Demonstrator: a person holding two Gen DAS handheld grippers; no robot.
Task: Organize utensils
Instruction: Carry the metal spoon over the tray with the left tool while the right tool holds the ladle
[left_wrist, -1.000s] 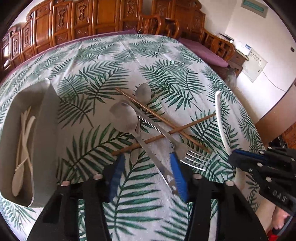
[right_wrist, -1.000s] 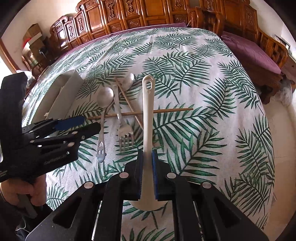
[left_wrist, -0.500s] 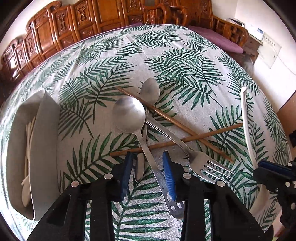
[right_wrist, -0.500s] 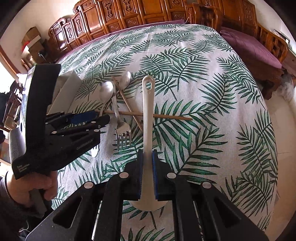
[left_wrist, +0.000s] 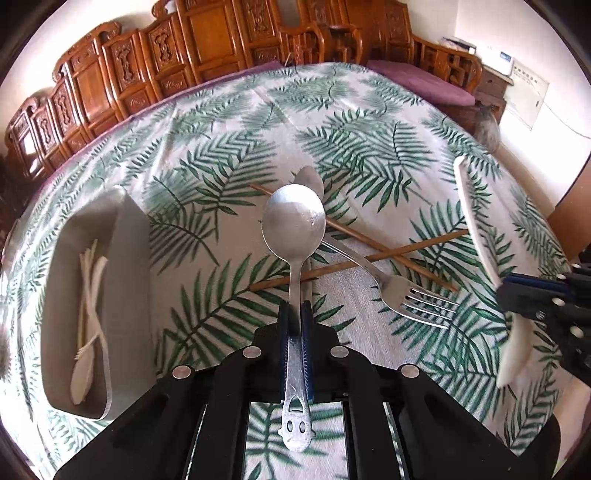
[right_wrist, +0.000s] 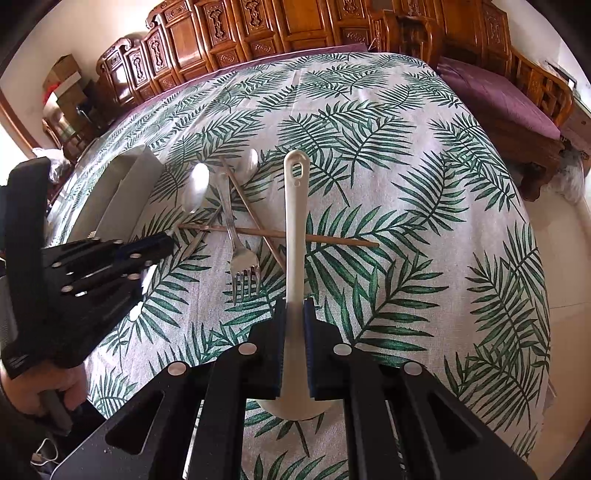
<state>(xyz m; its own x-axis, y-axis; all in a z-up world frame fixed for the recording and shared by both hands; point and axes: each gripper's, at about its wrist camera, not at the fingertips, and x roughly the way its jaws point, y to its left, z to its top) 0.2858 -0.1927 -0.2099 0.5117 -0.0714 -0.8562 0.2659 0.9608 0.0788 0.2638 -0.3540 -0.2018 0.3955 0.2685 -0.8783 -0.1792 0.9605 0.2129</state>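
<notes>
The polished metal spoon (left_wrist: 294, 236) is clamped by its flat handle between the closed blue pads of the left gripper (left_wrist: 295, 314), bowl raised. The smooth white plastic ladle (right_wrist: 295, 236) is gripped by the right gripper (right_wrist: 294, 314); its bowl, probably rounded, is mostly hidden.

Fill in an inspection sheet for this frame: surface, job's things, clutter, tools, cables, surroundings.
Surface: round table under a palm-leaf tablecloth.
Job's things: metal spoon and white ladle held; fork, two crossed chopsticks and second spoon on the cloth; grey tray holds pale plastic cutlery.
Clutter: nothing seen.
Tools: left tool shut on the metal spoon's handle; right tool shut on the white ladle's handle.
Cables: thin white cable at the lower left edge, right wrist view.
Surroundings: carved wooden cabinets, purple-cushioned bench.
</notes>
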